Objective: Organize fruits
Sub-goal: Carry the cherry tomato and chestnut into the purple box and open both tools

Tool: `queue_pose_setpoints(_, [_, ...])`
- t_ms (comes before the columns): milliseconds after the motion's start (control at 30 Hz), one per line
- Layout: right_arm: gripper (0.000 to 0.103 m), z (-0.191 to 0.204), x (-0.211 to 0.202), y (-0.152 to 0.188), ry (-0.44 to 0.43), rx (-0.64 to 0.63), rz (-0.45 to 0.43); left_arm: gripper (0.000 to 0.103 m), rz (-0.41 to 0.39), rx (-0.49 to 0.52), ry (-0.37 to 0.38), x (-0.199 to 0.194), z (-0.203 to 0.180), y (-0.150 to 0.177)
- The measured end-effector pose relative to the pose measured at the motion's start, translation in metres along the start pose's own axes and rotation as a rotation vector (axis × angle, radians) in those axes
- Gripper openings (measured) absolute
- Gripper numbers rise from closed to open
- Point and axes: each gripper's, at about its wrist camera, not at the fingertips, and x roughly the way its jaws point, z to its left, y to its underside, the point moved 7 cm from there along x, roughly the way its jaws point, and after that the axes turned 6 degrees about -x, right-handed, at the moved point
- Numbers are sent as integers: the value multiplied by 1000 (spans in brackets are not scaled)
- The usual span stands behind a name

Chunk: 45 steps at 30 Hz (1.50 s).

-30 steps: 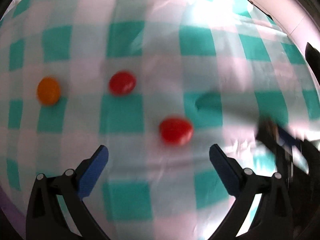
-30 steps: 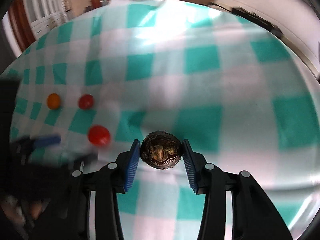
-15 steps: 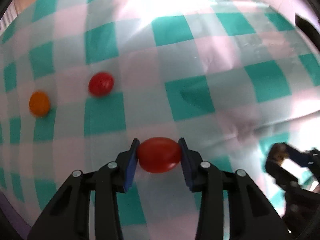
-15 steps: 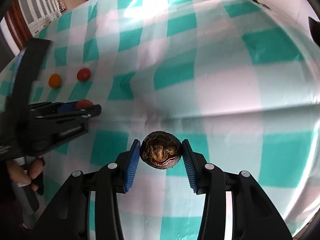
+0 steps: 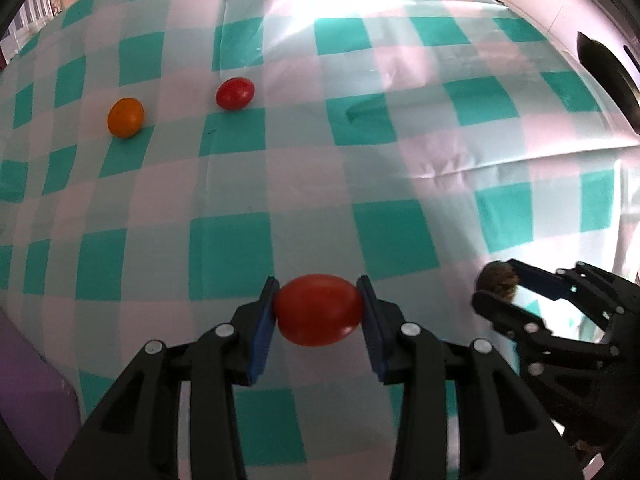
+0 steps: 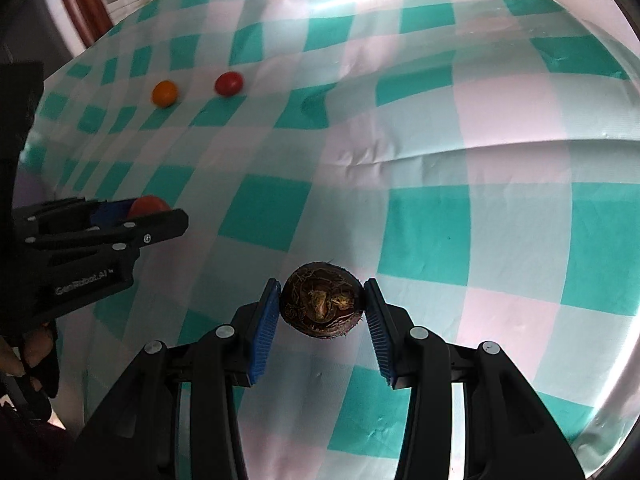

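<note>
**Both fruits gripped, no container in sight**

Since the earlier frame, the left hand-held gripper (image 5: 319, 312) has closed from wide open onto the nearest red tomato (image 5: 318, 309) and lifted it off the checked cloth (image 5: 400, 184), while the right one has swung in beside it.

Left wrist view: the blue pads press both sides of that tomato, which hangs above the cloth. 2 fruits lie well apart from it at the far left, an orange tomato (image 5: 125, 117) and a second red tomato (image 5: 235, 93), near each other but not touching. At the lower right the right hand-held gripper (image 5: 504, 286) sits near, clamped on its brown fruit (image 5: 497, 280). The main risk, I judge, is the 2 tools knocking together if either swings sideways; a jolt could pop the smooth tomato free, and squeezing harder could split it. A purple surface (image 5: 28, 380) shows at the lower left corner.

Right wrist view: the right hand-held gripper (image 6: 322, 306) is closed on a dark, hairy, round fruit (image 6: 322, 305), pads against both sides, held above the cloth. The left tool is at the left edge with its tomato (image 6: 148, 204) partly hidden. A crease (image 6: 400, 156) crosses the cloth, so a dropped fruit may roll unpredictably. Open counter stretches ahead and to the right; the cloth's far edge shows at the top. No bowl or tray is visible, so I cannot tell where the fruits belong.
</note>
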Motion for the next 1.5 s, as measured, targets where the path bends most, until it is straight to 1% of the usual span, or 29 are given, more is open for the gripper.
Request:
queue_pose_setpoints(100, [43,5,-10,8,-14,-53,-9,40,2,-6,-9,-7,-8,12])
queue_pose_setpoints(200, [43,5,-22,15,-31,-78,-18,40,17,-15,-23,-14,-19,26])
queue_pose_setpoints(267, [43,5,-29,22,-42,-88,-26,40,26,-14,-30,-21,-22,46])
queue_pose_setpoints(433, [43,6,-48,43,-65,-112,-41,40,43,-5,-48,-45,-36,75])
queue_pose_setpoints(667, [43,8,-68,75,-95,-150,-39,40,47,14,-46,-63,-62,96])
queue_pose_setpoints(867, [43,6,-84,87,-108,-183,-53,40,26,28,-56,-82,-75,105])
queue_pose_setpoints(1000, [43,7,-94,86,-114,-195,-75,40,-11,32,-69,-99,-75,104])
queue_pose_setpoints(1100, [43,14,-99,83,-125,-209,-91,40,-40,17,-89,-114,-68,106])
queue_pose_setpoints(1367, [43,42,-108,81,-168,-254,-118,40,-53,-17,-125,-135,-47,123])
queue_pose_setpoints(1500, [43,49,-111,73,-172,-265,-129,40,-78,-27,-132,-145,-37,121])
